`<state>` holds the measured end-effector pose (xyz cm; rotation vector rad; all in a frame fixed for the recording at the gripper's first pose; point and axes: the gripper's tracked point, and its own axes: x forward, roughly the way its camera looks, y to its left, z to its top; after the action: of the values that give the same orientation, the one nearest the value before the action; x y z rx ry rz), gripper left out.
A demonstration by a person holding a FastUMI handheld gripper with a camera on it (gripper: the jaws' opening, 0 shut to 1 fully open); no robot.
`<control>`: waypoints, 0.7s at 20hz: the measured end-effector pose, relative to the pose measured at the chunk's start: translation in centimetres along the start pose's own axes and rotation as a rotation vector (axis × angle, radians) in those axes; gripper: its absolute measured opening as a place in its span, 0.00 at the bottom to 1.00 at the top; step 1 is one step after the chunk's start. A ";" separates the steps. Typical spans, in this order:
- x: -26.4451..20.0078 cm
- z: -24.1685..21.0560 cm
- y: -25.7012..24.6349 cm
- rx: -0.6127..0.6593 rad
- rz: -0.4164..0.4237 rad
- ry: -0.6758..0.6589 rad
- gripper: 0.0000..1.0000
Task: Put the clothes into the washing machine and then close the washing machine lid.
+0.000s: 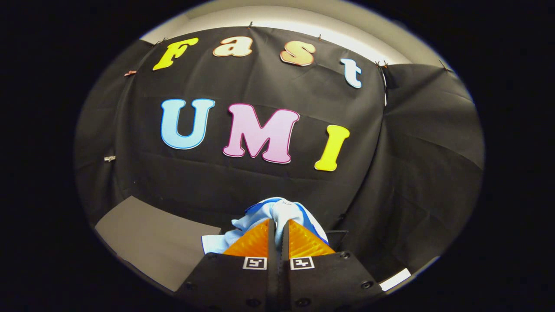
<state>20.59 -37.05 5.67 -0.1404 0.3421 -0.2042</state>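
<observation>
A light blue and white piece of clothing [277, 214] with darker blue trim is bunched up at the tips of my gripper [278, 225]. The two orange ribbed fingers [253, 242] are pressed close together with the cloth pinched between them. The cloth spills over both fingers, and a flap of it hangs down to the left of them. The garment is held up in the air in front of the black cloth wall.
A grey flat surface [151, 240] lies below and to the left of the fingers. A dark boxy edge [340, 236] shows just right of the cloth. A white strip [394, 279] sits low on the right.
</observation>
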 end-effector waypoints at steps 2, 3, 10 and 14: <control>0.8 -1.5 -1.7 0.004 -0.016 0.018 0.05; 1.2 -2.4 -2.2 0.009 -0.016 0.021 0.05; 5.0 -13.0 -4.6 0.063 0.003 0.114 0.05; 7.3 -21.1 -4.9 0.050 0.022 0.218 0.05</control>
<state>19.18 -45.55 -15.48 -0.0644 0.5549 -0.2063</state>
